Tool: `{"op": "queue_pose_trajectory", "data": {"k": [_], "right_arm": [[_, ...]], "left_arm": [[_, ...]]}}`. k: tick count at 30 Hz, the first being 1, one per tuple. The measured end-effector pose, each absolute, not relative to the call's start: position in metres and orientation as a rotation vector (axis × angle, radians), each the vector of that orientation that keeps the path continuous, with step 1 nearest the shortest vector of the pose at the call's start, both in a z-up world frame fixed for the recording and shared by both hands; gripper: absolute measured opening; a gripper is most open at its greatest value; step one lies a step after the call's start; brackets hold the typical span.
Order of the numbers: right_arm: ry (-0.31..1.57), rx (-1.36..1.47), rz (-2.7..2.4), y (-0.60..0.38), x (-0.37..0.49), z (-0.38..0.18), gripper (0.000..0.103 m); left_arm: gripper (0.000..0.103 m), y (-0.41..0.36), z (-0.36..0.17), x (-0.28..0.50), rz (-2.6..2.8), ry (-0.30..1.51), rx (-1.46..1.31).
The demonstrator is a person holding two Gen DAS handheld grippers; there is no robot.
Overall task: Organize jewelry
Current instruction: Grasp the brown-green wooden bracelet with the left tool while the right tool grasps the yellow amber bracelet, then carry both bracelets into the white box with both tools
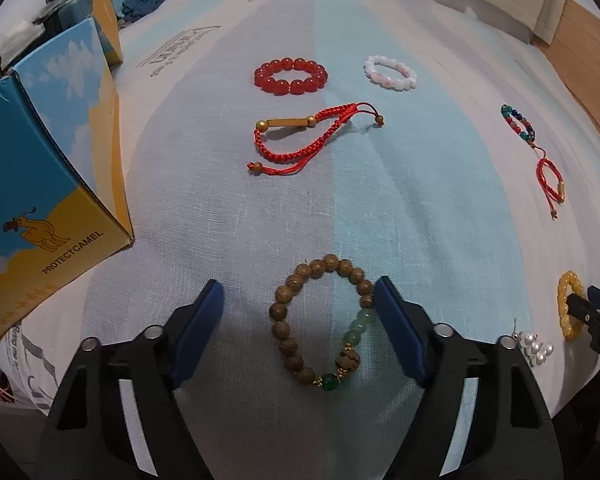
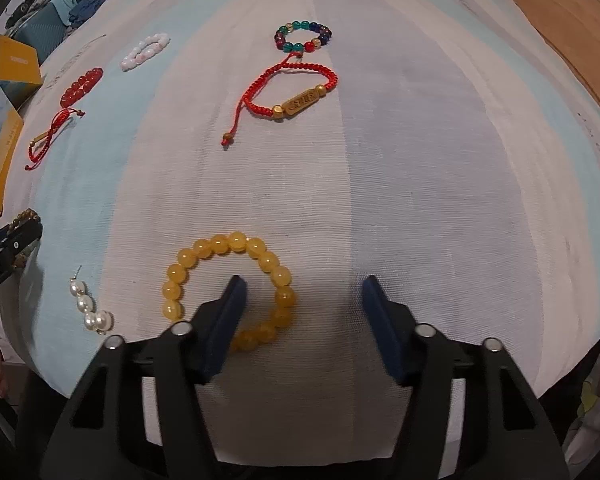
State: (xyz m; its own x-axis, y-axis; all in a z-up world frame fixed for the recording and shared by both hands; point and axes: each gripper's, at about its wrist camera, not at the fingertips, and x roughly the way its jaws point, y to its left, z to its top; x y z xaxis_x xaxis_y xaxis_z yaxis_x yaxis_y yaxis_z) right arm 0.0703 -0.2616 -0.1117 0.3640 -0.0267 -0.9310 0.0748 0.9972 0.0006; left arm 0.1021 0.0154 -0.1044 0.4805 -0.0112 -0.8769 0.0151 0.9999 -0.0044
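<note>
A brown wooden bead bracelet (image 1: pixel 296 312) with green beads lies on the striped cloth between the fingers of my open left gripper (image 1: pixel 298 290); its right side is close to the right finger. My open right gripper (image 2: pixel 304 284) hovers low over a yellow bead bracelet (image 2: pixel 204 256); its left finger sits inside the ring and the right finger is outside it. The yellow bracelet also shows in the left wrist view (image 1: pixel 566 304). Farther off lie a red bead bracelet (image 1: pixel 291 76), a white-pink one (image 1: pixel 390 72), a multicoloured one (image 2: pixel 303 36) and two red cord bracelets (image 1: pixel 300 140) (image 2: pixel 296 92).
A blue and yellow cardboard box (image 1: pixel 40 184) stands open at the left. Pearl earrings (image 2: pixel 88 306) lie left of the yellow bracelet. The cloth-covered table (image 2: pixel 440 200) ends at the right over a wooden floor (image 2: pixel 572 20). Clothes and bags (image 1: pixel 140 0) sit at the far left.
</note>
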Motion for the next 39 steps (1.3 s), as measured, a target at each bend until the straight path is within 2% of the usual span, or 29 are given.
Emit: {"op": "queue_pose_trajectory", "data": {"k": [4, 7, 9, 11, 39], "right_arm": [[1.198, 0.044, -0.071, -0.258, 0.072, -0.11, 0.031], [1.2, 0.047, -0.085, -0.259, 0.072, -0.11, 0.02], [1.198, 0.054, -0.091, -0.26, 0.072, -0.109, 0.012], [1.198, 0.06, -0.091, -0.262, 0.072, -0.107, 0.01], [1.02, 0.133, 0.0, -0.245, 0.045, -0.032, 0.009]], "left_arm": [[0.055, 0.017, -0.102, 0.1, -0.026, 1.084, 0.004], [0.036, 0.018, -0.101, 0.099, -0.031, 1.103, 0.006], [0.016, 0.021, -0.101, 0.098, -0.04, 1.117, -0.003], [0.007, 0.021, -0.099, 0.098, -0.065, 1.13, -0.01], [0.006, 0.03, -0.037, 0.078, -0.106, 1.102, -0.045]]}}
